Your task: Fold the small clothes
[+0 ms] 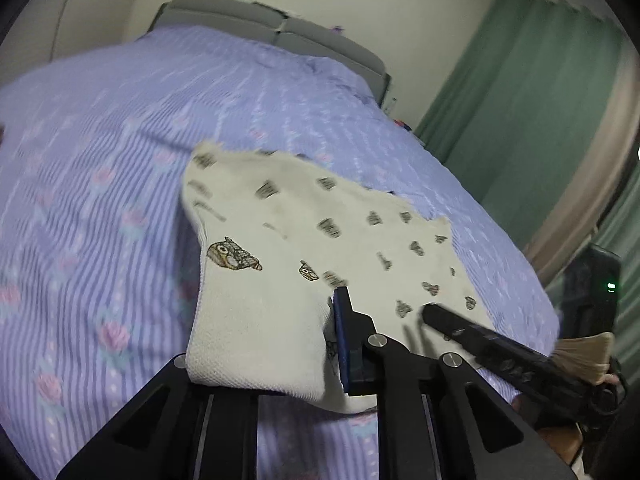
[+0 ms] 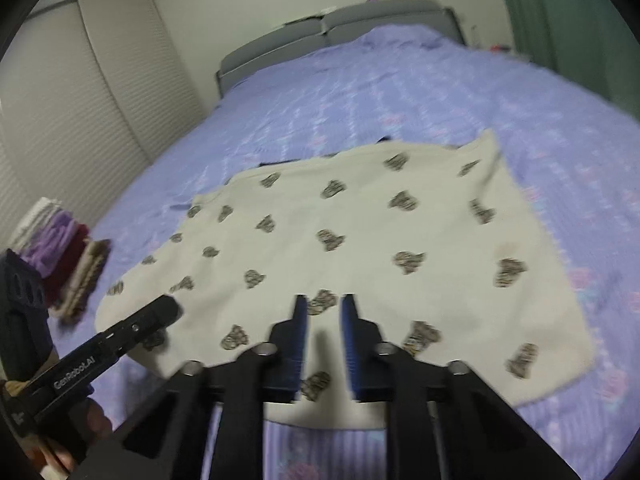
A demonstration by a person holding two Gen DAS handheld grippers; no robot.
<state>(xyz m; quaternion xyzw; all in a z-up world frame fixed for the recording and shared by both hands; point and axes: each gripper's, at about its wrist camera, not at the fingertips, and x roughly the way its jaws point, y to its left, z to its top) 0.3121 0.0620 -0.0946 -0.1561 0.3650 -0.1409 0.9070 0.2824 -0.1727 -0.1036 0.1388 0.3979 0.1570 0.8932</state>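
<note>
Cream garment on lilac bedspread; left tongs clamp its edge, right tongs apart; green curtain.

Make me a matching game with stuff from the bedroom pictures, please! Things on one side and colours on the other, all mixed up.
Things:
1. bedspread
2. curtain
3. garment
4. headboard

Colours:
A. green
B. cream with dark animal prints
C. grey
D. purple stripes with pink flowers

Pairs: 1-D, 2-A, 3-B, 4-C
</note>
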